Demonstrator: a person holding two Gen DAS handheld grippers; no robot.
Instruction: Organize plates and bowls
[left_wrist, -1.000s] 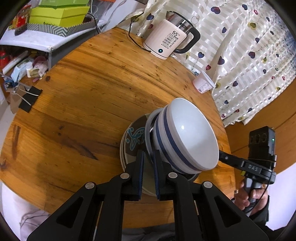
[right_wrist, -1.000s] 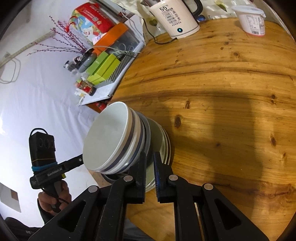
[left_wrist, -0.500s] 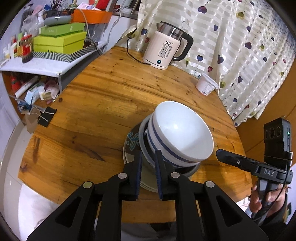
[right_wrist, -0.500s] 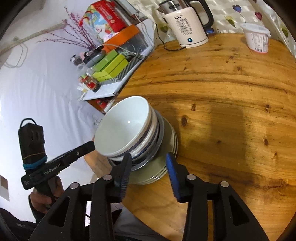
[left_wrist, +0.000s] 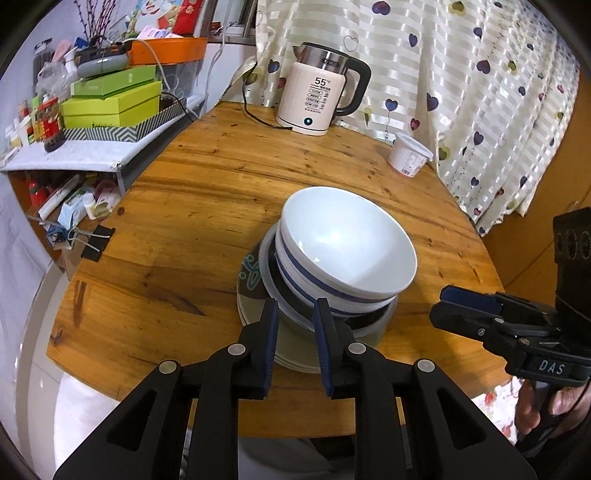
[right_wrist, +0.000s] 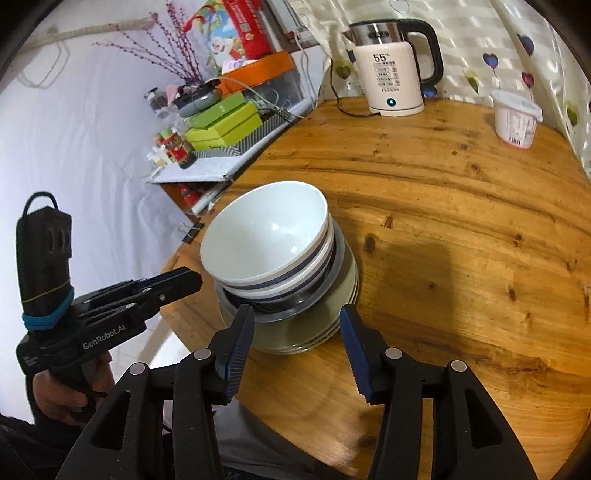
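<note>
White bowls with blue bands (left_wrist: 347, 240) (right_wrist: 266, 236) sit nested on a stack of pale plates (left_wrist: 295, 350) (right_wrist: 295, 339), which rests on the round wooden table (left_wrist: 184, 206) (right_wrist: 461, 221) near its front edge. My left gripper (left_wrist: 295, 310) (right_wrist: 192, 280) hovers at the stack's near-left rim. Its jaws are opening with a narrow gap, and the pads press on nothing. My right gripper (right_wrist: 295, 314) (left_wrist: 448, 306) hangs just off the stack's near side, its jaws opening wider. The plate rim shows through the gap, untouched.
An electric kettle (left_wrist: 317, 99) (right_wrist: 391, 70) and a white tub (left_wrist: 408, 158) (right_wrist: 515, 122) stand at the table's far side. A cluttered shelf with green boxes (left_wrist: 110, 103) adjoins the left, a heart-print curtain (left_wrist: 480, 92) the back. A binder clip (left_wrist: 98, 243) lies near the left edge.
Both grippers were shut on the plate stack's rim. Both have since let go, opened, and drawn back and up. The stack stays on the table.
</note>
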